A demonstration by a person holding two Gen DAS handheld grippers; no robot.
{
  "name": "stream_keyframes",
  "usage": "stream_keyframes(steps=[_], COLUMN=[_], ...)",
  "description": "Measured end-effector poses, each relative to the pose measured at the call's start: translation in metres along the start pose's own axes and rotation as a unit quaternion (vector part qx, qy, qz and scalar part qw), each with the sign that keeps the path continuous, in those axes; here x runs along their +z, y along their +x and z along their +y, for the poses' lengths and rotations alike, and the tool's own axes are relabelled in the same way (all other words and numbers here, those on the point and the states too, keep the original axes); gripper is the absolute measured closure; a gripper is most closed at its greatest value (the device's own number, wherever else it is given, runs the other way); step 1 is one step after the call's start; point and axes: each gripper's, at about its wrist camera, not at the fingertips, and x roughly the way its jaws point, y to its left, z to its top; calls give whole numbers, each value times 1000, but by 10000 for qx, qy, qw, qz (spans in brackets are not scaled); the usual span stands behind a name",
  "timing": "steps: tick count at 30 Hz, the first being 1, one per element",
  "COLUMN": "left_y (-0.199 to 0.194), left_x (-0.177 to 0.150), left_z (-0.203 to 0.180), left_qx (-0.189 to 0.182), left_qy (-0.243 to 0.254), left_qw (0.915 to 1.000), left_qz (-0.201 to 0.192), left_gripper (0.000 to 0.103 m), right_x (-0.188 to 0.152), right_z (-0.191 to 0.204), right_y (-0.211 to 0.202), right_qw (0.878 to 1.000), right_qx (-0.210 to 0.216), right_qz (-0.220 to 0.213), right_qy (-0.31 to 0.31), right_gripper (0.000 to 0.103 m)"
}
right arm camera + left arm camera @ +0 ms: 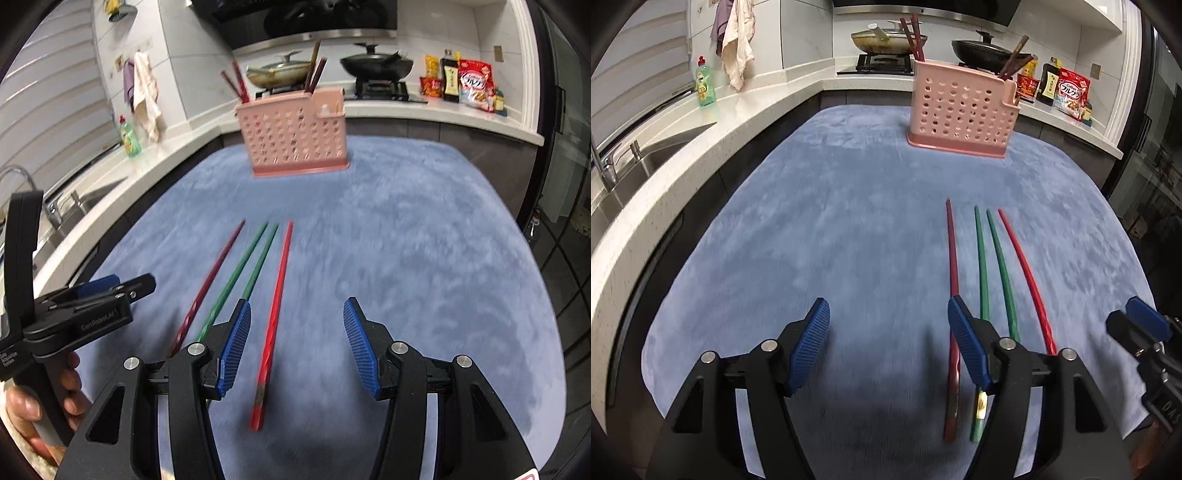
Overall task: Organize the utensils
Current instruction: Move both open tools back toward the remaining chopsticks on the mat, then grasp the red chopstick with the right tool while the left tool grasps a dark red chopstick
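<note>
Lying side by side on the blue cloth of the table (406, 221), well in front of the pink utensil holder (295, 140), four chopsticks wait in a row, probably for sorting by colour; a dark red chopstick (952, 258), two green chopsticks (991, 266), a bright red chopstick (275, 317); left hand-held gripper (886, 332) spread beside the dark one; right hand-held gripper (295, 347) spread astride the bright one (nothing pinched); the holder already keeps reddish and brown chopsticks upright.
</note>
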Motion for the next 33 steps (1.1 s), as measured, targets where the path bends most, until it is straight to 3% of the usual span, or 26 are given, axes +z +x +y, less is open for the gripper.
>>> stream_keyframes(steps=[7,12,25,33], left_y=[2,-1,1,1], left_x=[-19,-27,-38,-41], left_z=[2,3,-1,-2], left_qx=[-14,-2,-72,-126], left_qy=[-26,-48,-47,-71], left_qw=[9998,9998,9994,9992], left_qz=[181,203,335,378], left_gripper=[39,32,26,22], right_x=[-24,-37,-51,-51], right_z=[13,21,20,-1], right_y=[8,15,28,24], right_qw=[9996,9990,9982,9989], right_qx=[25,54,-76,-223], right_qz=[228,354,499,418], right_qy=[-157,-257,-323,46], right_gripper=[56,61,95,96])
